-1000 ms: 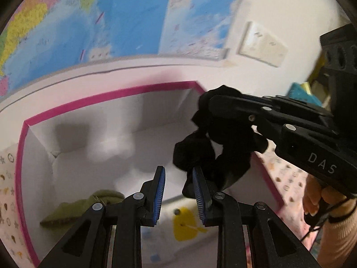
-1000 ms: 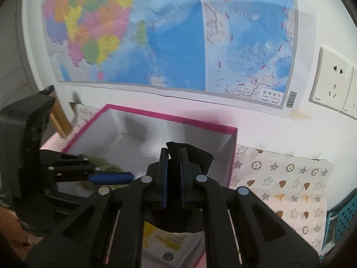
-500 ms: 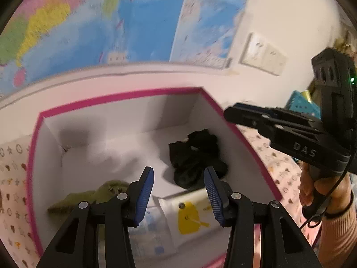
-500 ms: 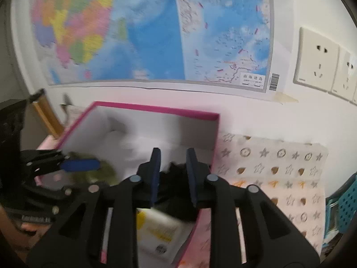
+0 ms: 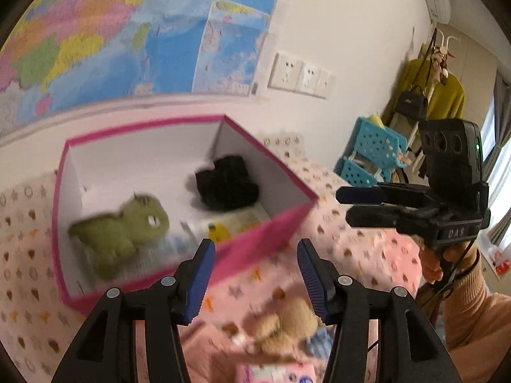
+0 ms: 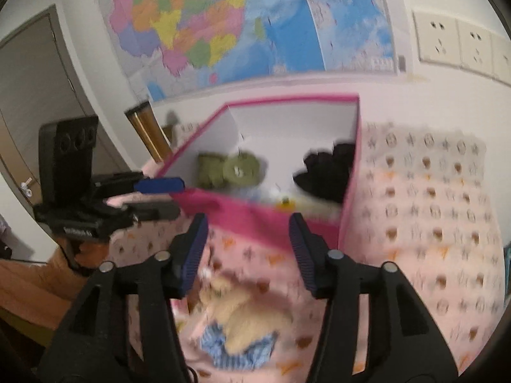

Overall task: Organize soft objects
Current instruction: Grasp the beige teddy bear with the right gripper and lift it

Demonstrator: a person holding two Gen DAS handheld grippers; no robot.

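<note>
- Left gripper (image 5: 255,271): black plastic frame, silver screws, ribbed blue fingers (image 5: 199,276).
- Right gripper (image 6: 249,249): same build; white "DAS" lettering.
- Hand (image 5: 442,261): bare skin, peach ribbed sleeve (image 5: 476,312), black cable.

The pink box (image 5: 265,223) stands open-topped ahead of me, its near wall between my hand-held grippers and the contents. Inside, a green plush (image 5: 127,226) fills the left and a black cloth (image 5: 226,185) the right back corner, with bare floor between. A tan plush (image 6: 236,312) lies on the bedspread (image 6: 431,223) just below my wide-open right hand-held gripper (image 6: 247,245).
</note>
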